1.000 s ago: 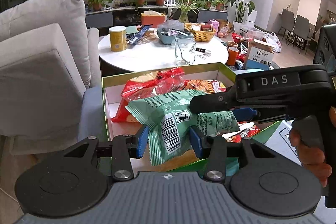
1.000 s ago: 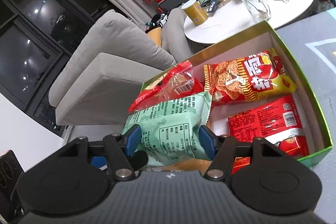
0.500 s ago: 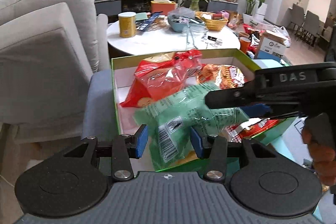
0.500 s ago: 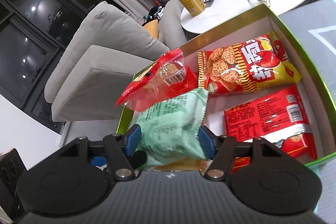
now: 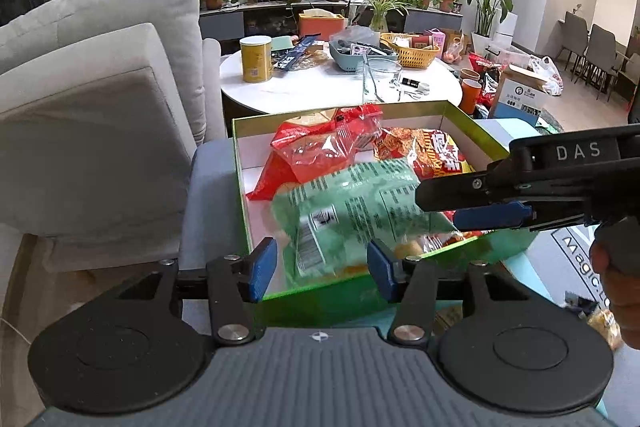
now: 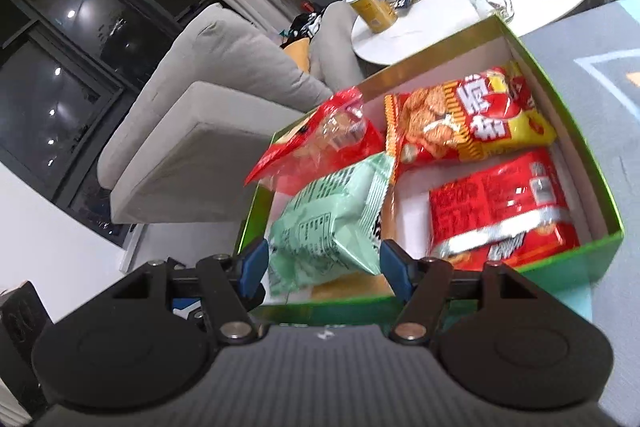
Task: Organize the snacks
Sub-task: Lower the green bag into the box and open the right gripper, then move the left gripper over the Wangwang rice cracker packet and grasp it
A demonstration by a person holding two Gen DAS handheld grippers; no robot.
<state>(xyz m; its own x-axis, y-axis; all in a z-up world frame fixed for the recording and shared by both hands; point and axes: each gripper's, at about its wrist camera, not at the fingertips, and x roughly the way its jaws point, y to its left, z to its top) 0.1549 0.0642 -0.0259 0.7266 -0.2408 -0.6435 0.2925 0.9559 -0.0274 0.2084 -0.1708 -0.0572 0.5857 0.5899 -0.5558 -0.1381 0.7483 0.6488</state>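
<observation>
- The box [image 6: 576, 131], green outside and white inside, is the container for the snacks; it sits open-topped on a grey-blue surface just in front of the round white table [image 5: 320, 89], with a pale sofa [image 5: 100, 99] along its left side. Open and lidless, it takes bags straight from above.
- Four bags are in it. The yellow-and-red bag [image 6: 468, 119] lies flat at the far right corner; the red bag [image 6: 500, 203] lies flat at the near right, just beside it. Those two look settled, side by side.
- The clear red bag [image 6: 320, 143] is propped at the far left corner, tilted and rising over the rim, so it probably needs flattening later.
- The green bag [image 6: 332, 223] is at the near left corner, angled up rather than lying flat, its far end by the clear red bag. It looks like the one now being placed.
- The right hand-held gripper [image 6: 320, 263] has its jaws about half wide, one on each side of the green bag's near end and close against it, seemingly gripping it.
- The left hand-held gripper [image 5: 320, 263] has just been opening; the green bag's near end lies between its jaws with a gap at the left pad, so it appears released there, leaving the right to hold it.
</observation>
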